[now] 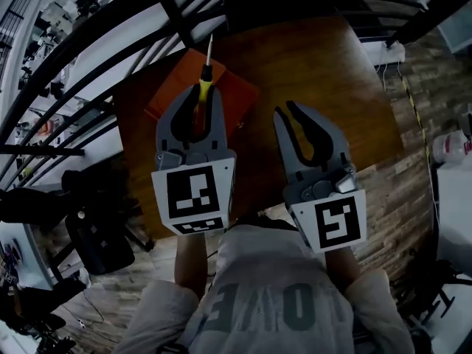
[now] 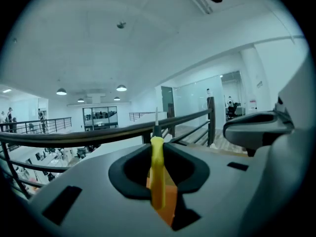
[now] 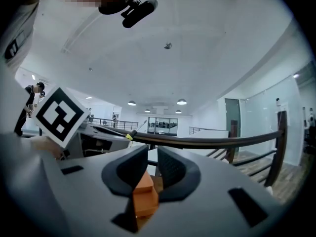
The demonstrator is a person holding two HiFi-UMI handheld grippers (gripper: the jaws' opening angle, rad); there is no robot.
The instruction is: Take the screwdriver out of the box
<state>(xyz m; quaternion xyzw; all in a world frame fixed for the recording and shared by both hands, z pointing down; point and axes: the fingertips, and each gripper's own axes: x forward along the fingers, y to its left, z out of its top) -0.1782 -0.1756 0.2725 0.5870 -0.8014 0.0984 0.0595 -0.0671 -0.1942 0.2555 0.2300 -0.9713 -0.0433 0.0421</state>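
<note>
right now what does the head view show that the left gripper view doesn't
Only the head view: the orange box lying on the wooden table. Only the left gripper view: the ceiling lamps and a far glass-walled room. Both: the yellow-handled screwdriver clamped in the left gripper, and the black railing.

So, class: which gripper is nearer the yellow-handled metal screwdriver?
Left. The left gripper is shut on the yellow-handled screwdriver, gripping its handle; the right gripper, open and empty, is off to its right, not touching it.
</note>
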